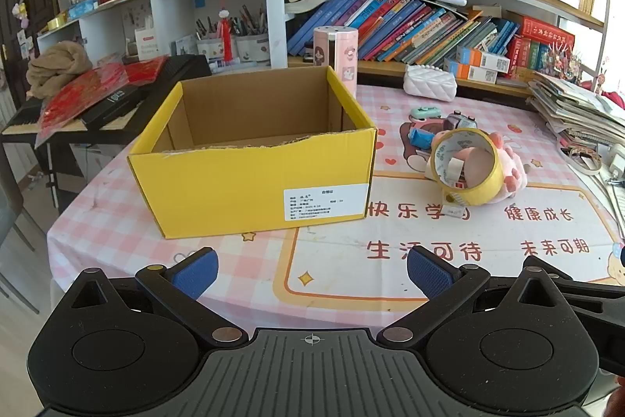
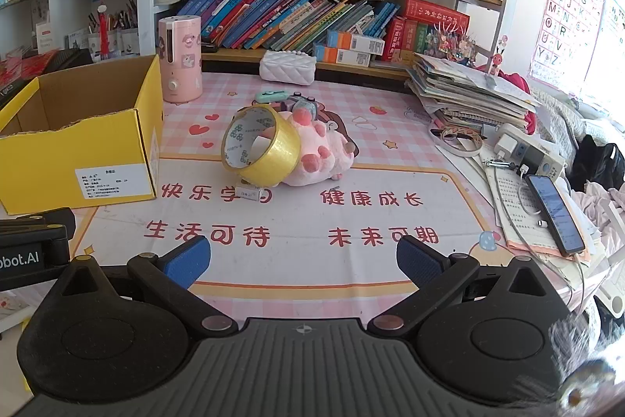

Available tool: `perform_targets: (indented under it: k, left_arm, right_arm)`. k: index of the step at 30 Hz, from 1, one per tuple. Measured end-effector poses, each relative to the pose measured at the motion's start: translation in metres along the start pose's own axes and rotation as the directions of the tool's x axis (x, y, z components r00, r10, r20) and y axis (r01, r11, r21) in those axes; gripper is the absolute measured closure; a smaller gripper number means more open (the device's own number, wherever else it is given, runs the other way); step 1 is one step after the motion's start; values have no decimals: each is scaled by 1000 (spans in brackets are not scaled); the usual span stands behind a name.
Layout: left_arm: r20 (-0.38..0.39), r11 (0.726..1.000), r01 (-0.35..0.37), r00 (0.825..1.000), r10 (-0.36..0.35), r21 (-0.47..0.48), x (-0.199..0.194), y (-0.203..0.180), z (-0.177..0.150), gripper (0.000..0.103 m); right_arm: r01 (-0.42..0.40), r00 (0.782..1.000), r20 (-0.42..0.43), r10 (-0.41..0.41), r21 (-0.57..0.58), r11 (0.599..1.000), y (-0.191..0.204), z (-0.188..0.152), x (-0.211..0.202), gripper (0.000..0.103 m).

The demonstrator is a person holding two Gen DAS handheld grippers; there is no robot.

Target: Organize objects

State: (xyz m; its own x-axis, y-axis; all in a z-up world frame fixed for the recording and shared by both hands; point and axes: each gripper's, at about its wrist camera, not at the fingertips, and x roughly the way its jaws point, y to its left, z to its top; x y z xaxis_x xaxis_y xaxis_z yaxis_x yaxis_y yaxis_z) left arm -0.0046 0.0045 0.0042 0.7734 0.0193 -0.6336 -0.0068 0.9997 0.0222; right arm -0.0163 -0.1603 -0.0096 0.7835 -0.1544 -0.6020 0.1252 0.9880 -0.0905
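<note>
Nothing grabbed yet: both my left tool (image 1: pixel 311 271) and right tool (image 2: pixel 304 260) gaped wide, empty. Tape roll (image 2: pixel 261 147) leaned on pink plush (image 2: pixel 320 155) mid-bench, right of yellow box (image 1: pixel 250 182). Next: reach for tape.

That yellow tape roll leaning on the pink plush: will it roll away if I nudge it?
Likely yes. The yellow tape roll stands tilted on its edge against the pink plush, so a nudge could topple or roll it. Its hollow core looks rigid, probably grippable. The glossy outer band may be slippery.
</note>
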Motion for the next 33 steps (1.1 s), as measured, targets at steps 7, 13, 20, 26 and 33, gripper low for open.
perform_targets:
  k: [7, 13, 20, 26, 33]
  left_arm:
    - [2, 1000, -3, 1000, 3, -1, 0, 0, 0, 0]
    - [5, 1000, -3, 1000, 3, -2, 0, 1, 0, 0]
    - [5, 1000, -3, 1000, 3, -3, 0, 1, 0, 0]
    - [6, 1000, -3, 1000, 3, -3, 0, 1, -1, 0]
    - [9, 1000, -3, 1000, 3, -2, 0, 1, -1, 0]
  right_arm:
    - [-5, 1000, -1, 5, 1, 1000, 1, 2, -2, 0]
    - [-4, 1000, 0, 4, -1, 1000, 1, 2, -2, 1]
    - [-4, 1000, 1, 4, -1, 1000, 2, 1, -2, 1]
    - [-5, 1000, 2, 5, -1, 1000, 2, 1, -2, 1]
    - [-6, 1000, 2, 6, -1, 1000, 2, 2, -4, 1]
